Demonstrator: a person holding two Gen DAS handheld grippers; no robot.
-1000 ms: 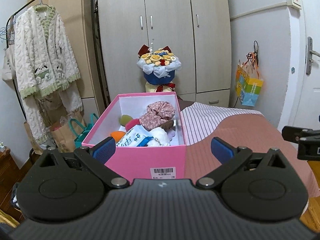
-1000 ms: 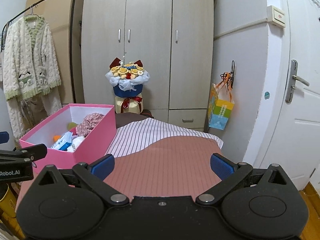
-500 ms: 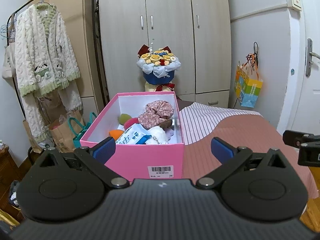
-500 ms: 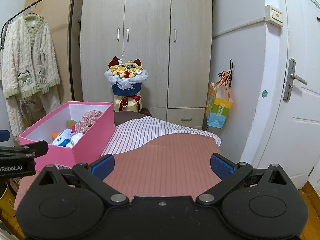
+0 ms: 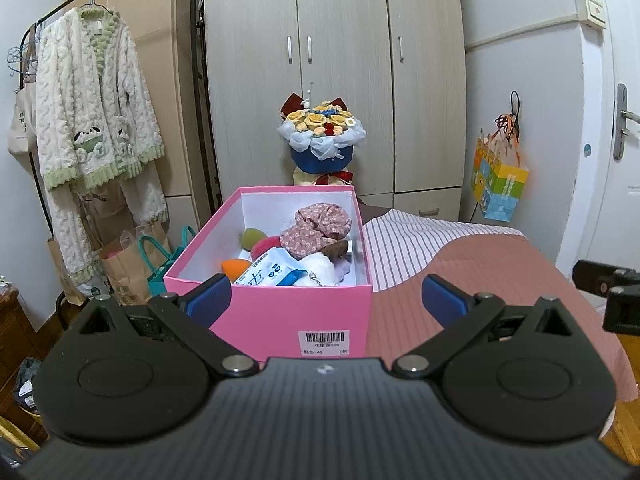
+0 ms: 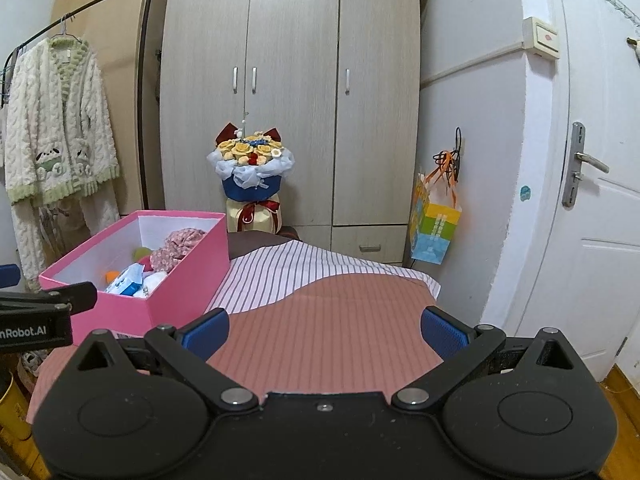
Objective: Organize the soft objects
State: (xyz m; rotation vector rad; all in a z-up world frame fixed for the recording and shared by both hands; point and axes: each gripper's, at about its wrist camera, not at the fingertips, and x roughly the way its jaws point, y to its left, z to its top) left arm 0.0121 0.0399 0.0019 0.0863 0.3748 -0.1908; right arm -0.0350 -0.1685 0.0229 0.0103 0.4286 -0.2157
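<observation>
A pink box (image 5: 276, 316) stands on the bed's left side; it also shows in the right wrist view (image 6: 192, 268). Inside lie a floral cloth (image 5: 316, 228), a blue-and-white tissue pack (image 5: 272, 272), a white fluffy item (image 5: 320, 268), an orange ball (image 5: 234, 267) and a green ball (image 5: 251, 237). My left gripper (image 5: 326, 300) is open and empty, just in front of the box. My right gripper (image 6: 324, 330) is open and empty over the pink bedspread (image 6: 328, 320), to the right of the box.
A bouquet (image 5: 322, 140) stands behind the box before the wardrobe (image 5: 336, 72). A robe (image 5: 92, 128) hangs on a rack at left, with bags (image 5: 132, 264) on the floor beneath. A colourful gift bag (image 6: 434, 228) hangs by the door (image 6: 592, 220).
Both grippers have pulled back a little and risen; the box looks slightly lower and smaller in both views. Both stay open and empty.
</observation>
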